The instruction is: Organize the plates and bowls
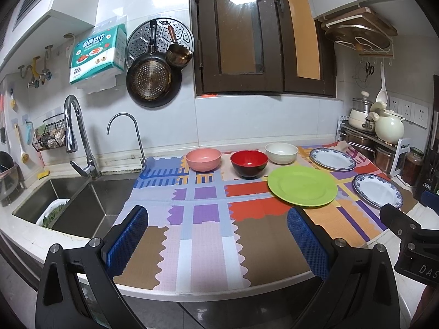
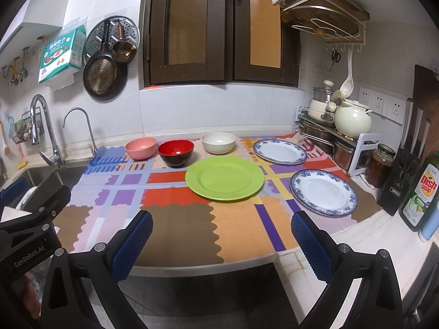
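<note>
Six pieces of tableware lie on a patchwork cloth [image 2: 175, 219] covering the counter [image 2: 301, 263]. Back row, near the tiled wall: pink bowl [image 2: 140, 148], red-and-black bowl [image 2: 175, 153], white bowl [image 2: 218, 142], each upright and apart from its neighbours, the first two only narrowly. Green plate [image 2: 225, 178] sits just in front of the red-and-black and white bowls; whether its rim touches either cannot be told at this angle. Two blue-rimmed plates occupy the right side: far blue-rimmed plate [image 2: 279, 151] near the pot rack [image 2: 318, 134], near blue-rimmed plate [image 2: 323, 192] close to the cloth's right front edge, just beside the knife block [image 2: 397, 183]. Front half of the cloth, up to the counter's front edge, is bare of dishes. Sink [image 1: 74, 205] borders the cloth on the left, with the faucet [image 1: 74, 126] behind it. Left gripper [image 1: 216, 238] and right gripper [image 2: 222, 244] both hover at the counter's front edge, jaws spread wide and empty, touching nothing. Each appears at the margin of the other's view.
</note>
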### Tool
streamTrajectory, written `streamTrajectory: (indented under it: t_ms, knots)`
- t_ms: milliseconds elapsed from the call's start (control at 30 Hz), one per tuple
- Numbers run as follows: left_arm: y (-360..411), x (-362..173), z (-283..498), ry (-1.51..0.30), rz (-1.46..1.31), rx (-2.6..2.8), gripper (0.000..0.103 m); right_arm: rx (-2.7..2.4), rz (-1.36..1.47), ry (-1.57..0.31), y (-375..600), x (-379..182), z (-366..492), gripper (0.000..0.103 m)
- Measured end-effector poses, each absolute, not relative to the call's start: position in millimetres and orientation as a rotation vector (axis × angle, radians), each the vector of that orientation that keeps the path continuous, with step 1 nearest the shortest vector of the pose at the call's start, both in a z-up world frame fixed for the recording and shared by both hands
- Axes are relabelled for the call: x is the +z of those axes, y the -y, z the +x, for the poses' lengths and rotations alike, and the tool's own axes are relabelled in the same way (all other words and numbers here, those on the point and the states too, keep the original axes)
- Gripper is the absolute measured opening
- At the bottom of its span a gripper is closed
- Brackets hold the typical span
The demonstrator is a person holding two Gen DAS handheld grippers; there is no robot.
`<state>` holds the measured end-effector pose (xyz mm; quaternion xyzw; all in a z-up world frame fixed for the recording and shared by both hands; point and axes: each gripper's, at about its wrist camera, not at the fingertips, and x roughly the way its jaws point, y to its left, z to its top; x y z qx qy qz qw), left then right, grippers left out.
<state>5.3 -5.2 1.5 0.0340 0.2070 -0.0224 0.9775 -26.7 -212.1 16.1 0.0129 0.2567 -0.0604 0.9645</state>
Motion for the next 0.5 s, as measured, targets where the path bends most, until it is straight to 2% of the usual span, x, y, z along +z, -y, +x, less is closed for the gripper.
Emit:
streamTrajectory:
  t_ms: [500]
  knots:
    - [-10.0,-2.9,29.3,-0.449,0.075,-0.092,0.103,-0.141,0.017,-0.534,196.3,13.2,-11.6,0.102]
